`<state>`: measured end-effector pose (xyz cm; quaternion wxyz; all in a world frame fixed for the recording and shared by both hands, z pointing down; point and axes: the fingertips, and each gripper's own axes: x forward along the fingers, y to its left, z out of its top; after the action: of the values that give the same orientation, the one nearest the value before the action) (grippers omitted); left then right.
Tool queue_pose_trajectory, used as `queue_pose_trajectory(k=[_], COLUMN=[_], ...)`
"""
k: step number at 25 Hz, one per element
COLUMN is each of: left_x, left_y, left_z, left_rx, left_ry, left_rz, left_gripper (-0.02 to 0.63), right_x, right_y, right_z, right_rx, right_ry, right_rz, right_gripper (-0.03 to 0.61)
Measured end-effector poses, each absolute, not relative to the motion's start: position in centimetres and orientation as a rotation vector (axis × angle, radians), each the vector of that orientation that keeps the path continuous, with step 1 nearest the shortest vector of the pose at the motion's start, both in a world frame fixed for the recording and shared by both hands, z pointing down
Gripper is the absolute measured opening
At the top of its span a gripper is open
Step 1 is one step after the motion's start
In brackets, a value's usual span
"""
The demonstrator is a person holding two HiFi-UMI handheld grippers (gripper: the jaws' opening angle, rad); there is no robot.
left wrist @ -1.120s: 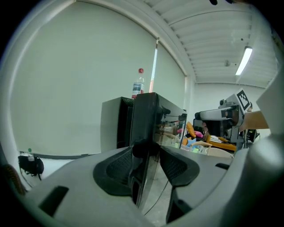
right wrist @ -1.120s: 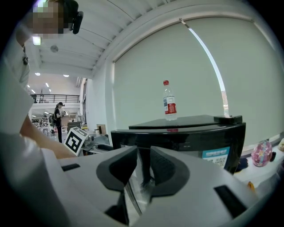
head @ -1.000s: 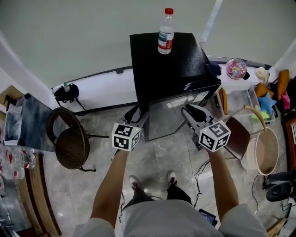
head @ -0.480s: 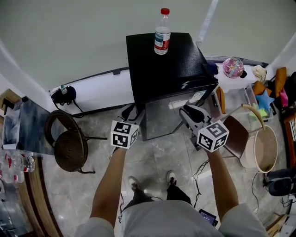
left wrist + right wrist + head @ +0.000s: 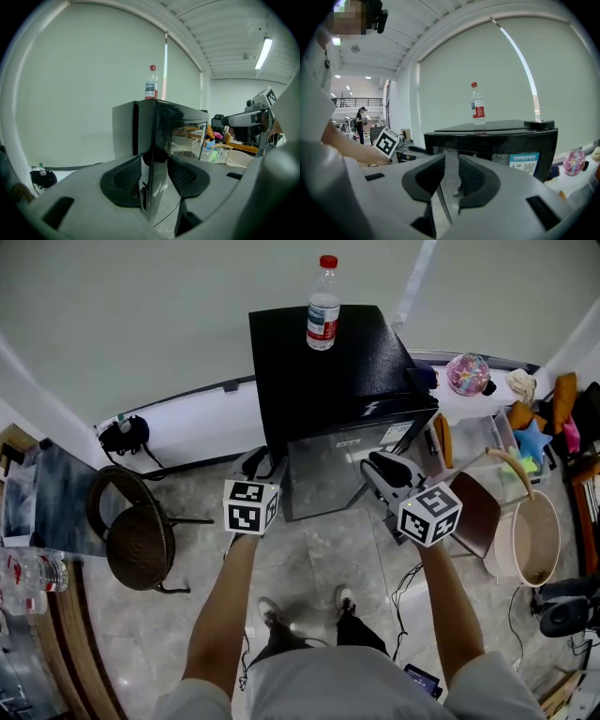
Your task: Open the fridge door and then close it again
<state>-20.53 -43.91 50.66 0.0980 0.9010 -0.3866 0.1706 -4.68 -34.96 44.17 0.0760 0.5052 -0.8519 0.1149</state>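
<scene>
The bare floor (image 5: 309, 563) in front of the fridge (image 5: 328, 362) leaves room to pass, though the fridge door (image 5: 323, 474) stands slightly ajar into it. A chair (image 5: 136, 535) hems in the left side, and a brown stool (image 5: 480, 517) and a bucket (image 5: 530, 545) hem in the right. A bottle (image 5: 322, 301) occupies the fridge top.

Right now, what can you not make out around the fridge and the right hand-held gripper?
Fridge interior: hidden behind the door in every view.
Right hand-held gripper: the door's edge stands between its jaws, but the right gripper view does not show whether they press it.
Label print on the fridge front: too small, right gripper view.
</scene>
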Motion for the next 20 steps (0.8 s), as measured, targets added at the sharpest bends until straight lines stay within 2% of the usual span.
queue_pose_trajectory(k=[7,20], left_x=[-20.6,-20.9], left_y=[-44.4,-44.3], left_z=[50.8,50.5], left_rx=[2.64,2.635], left_ry=[-1.167,-1.15], left_rz=[0.511,0.514], left_gripper=[0.144,0.133], right_x=[-4.6,-4.2], right_y=[-34.8,-34.4], right_z=[44.2,42.5], right_rx=[1.511,1.547], right_ry=[-2.549,-2.527], right_rz=[0.345,0.293], right_gripper=[0.086,0.086])
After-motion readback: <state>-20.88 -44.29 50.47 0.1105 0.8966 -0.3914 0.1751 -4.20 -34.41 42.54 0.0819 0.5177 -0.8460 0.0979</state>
